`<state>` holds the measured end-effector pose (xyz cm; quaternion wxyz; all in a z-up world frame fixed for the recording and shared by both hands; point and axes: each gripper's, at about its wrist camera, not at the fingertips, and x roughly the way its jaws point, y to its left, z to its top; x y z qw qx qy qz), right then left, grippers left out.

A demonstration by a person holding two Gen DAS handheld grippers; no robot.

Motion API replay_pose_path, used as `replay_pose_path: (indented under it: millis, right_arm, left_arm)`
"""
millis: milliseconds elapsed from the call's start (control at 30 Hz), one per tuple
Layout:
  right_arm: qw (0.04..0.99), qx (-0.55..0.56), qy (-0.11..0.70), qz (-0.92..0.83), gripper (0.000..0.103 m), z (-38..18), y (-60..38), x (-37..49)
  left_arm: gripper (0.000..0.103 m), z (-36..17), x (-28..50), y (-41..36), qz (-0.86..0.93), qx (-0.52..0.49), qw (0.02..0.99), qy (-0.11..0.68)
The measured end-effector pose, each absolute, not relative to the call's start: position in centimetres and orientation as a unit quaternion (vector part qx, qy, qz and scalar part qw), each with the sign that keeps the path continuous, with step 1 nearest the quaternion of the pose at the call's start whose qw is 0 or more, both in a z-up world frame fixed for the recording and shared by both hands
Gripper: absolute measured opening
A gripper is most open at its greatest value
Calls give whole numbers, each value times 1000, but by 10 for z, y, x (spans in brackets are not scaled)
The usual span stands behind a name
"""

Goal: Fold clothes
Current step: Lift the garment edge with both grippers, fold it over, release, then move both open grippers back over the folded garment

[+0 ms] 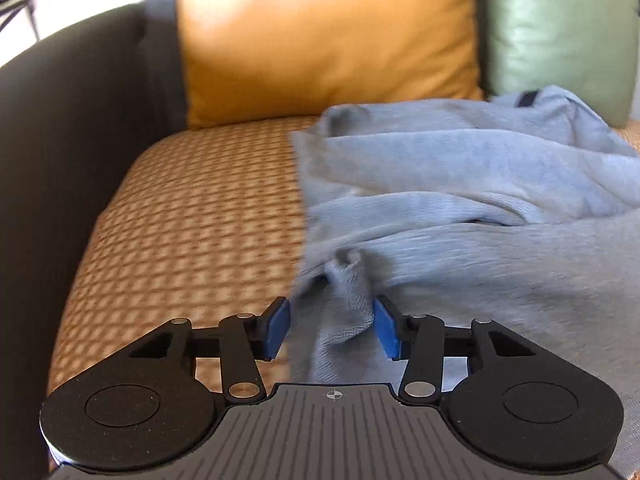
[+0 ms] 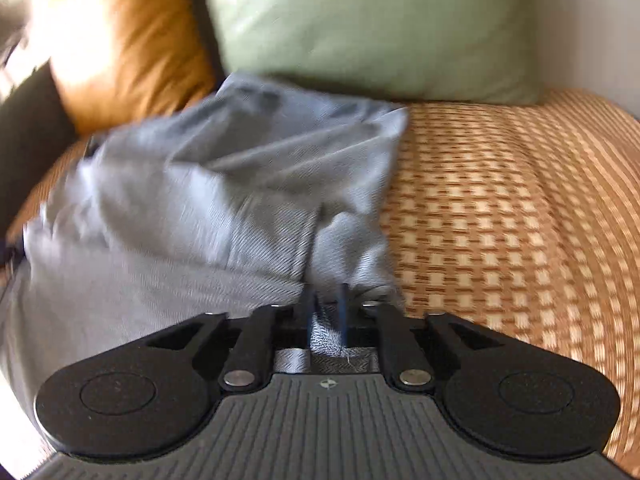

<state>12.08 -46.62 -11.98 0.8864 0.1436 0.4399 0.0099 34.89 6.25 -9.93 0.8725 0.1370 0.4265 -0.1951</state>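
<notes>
A woven orange-and-cream checked seat cushion (image 1: pixel 180 220) fills the lower left of the left wrist view and the right half of the right wrist view (image 2: pixel 500 220), and carries everything else. Against its back lean a mustard-yellow square pillow (image 1: pixel 320 40), centre top in the left view and upper left in the right (image 2: pixel 132 40), and a pale green satin pillow (image 1: pixel 560 20) at upper right, which spans the top of the right view (image 2: pixel 372 20). A dark sofa arm (image 1: pixel 60 160) closes the left edge.

A crumpled light grey-blue knit garment (image 1: pixel 480 200) lies heaped on the cushion, its far edge touching both pillows; deep folds run across it and a small dark loop shows near the green pillow. In the right view it covers the left and centre (image 2: pixel 200 200), blurred.

The left gripper (image 1: pixel 331 330), at bottom centre, has its blue pads (image 1: pixel 277 330) standing apart, with a bunched fold of the garment hanging between them, touching the right pad only. The right gripper (image 2: pixel 326 312) has its thin blue pads close together, clamped on a pinch of the garment's edge.
</notes>
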Motion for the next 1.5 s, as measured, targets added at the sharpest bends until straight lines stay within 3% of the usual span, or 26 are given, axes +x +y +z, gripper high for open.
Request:
replay_pose_path:
  millis: [100,200,300,567,667,933,1000,1067,1100,1133,1167,1200,1267,1333,1400,1433,1500]
  right_arm:
    - [893,186,409,-22,46,-106,-484,95]
    - [896,220,386,-17,49,-96,-492,55]
    - [887,248,389,-9,59,-101,-487,10]
    - [865,317,389,-24,60,-138,-468,-83]
    - [850,369,375,-24,61,-142,-467,-90]
    - [818,466,337,-19,58,-158,-463,-84]
    - [811,486,326,-23,57,-162,-463,-82]
    - [803,506,313,-28,55,-167,-463,-80]
    - [802,511,309,-34,48,-169,-462,-80]
    - [801,514,306,-41,43,-171,-461,-80]
    - [798,515,309,-48,25,-173,-460,-79]
    - [796,515,314,-55,10,-176,-459,-78]
    - [790,524,312,-63,8,-181,-458,-79]
    - [791,523,310,-71,7,-179,-458,-80]
    - [798,508,316,-73,8,-175,-456,-80]
    - [800,503,318,-73,10,-174,-455,-79]
    - [801,500,320,-74,13,-174,-453,-79]
  left_arm:
    - [60,-83,339,103,-176,85,879,434]
    - [61,-73,303,136,-188,66,874,443]
    - [72,-74,259,160,-209,50,863,458]
    - [78,-99,210,184,-202,-60,853,478]
    - [78,-103,215,181,-202,-122,848,474]
    - [77,-107,214,161,-219,-164,841,467]
    - [69,-109,208,160,-221,-190,836,465]
    - [49,-114,205,160,-224,-207,828,470]
    - [42,-116,203,159,-219,-211,829,470]
    - [28,-118,203,160,-214,-216,827,473]
    - [14,-121,203,161,-204,-227,827,473]
    - [13,-123,202,164,-196,-242,825,472]
    - [6,-124,200,171,-190,-274,818,469]
    - [7,-125,198,174,-183,-282,816,470]
    - [30,-127,196,178,-180,-297,811,470]
    - [32,-128,195,180,-180,-308,807,470]
    - [48,-129,192,188,-172,-343,802,457]
